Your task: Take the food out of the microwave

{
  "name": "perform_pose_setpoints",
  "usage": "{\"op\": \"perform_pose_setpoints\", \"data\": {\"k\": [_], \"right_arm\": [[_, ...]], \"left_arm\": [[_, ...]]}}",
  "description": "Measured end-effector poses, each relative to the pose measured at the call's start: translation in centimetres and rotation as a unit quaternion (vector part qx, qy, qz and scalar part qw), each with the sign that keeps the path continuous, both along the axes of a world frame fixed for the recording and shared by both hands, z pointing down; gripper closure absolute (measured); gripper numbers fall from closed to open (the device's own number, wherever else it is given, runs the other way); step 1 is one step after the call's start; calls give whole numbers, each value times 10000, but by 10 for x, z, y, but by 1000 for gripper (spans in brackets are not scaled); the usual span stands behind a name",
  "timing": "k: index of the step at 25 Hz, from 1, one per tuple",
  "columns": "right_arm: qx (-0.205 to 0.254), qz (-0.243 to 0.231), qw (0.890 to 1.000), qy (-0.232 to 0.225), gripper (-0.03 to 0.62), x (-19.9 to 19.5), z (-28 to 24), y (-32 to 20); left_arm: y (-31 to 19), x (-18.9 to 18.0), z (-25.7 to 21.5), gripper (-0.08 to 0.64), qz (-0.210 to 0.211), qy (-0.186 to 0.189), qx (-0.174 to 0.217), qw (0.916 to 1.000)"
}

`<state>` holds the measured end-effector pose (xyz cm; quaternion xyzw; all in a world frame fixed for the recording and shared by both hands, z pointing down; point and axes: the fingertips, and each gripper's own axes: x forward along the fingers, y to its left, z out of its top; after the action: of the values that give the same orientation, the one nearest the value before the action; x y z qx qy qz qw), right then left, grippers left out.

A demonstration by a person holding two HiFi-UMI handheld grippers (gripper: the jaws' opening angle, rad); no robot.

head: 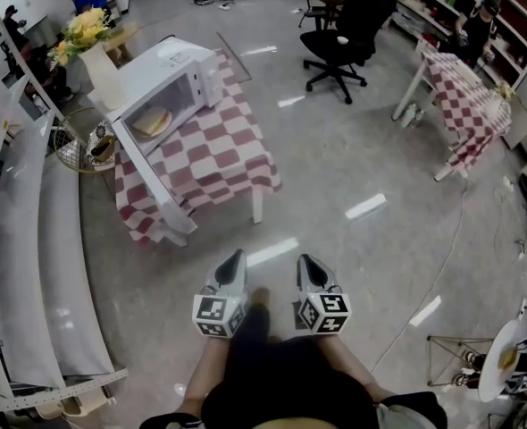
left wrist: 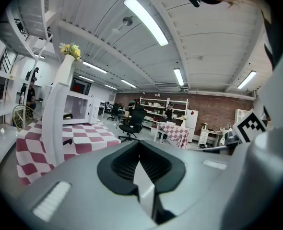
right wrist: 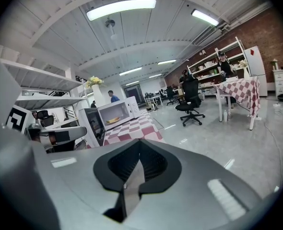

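Food (head: 152,121), pale yellow and flat, lies inside the white microwave (head: 170,70), whose door (head: 152,181) is open, on the red-and-white checked table (head: 219,164). Left gripper (head: 235,259) and right gripper (head: 306,264), both clenched empty, hang over grey floor (head: 353,177), well apart from it.

The red-and-white checked table (head: 219,164) bears a white microwave (head: 170,79), door open.
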<state>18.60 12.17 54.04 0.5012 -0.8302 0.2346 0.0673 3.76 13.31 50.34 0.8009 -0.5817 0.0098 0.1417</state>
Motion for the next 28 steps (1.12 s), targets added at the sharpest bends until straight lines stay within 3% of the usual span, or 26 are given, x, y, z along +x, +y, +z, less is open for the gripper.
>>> {"op": "perform_pose_setpoints", "data": {"k": [13, 28], "right_arm": [[226, 335, 9988, 259, 592, 2, -8, -62], [238, 712, 9961, 455, 592, 4, -4, -112]], "left_arm": [[-58, -28, 0, 552, 35, -26, 36, 10000], [-118, -29, 9, 552, 509, -42, -6, 9987]]}}
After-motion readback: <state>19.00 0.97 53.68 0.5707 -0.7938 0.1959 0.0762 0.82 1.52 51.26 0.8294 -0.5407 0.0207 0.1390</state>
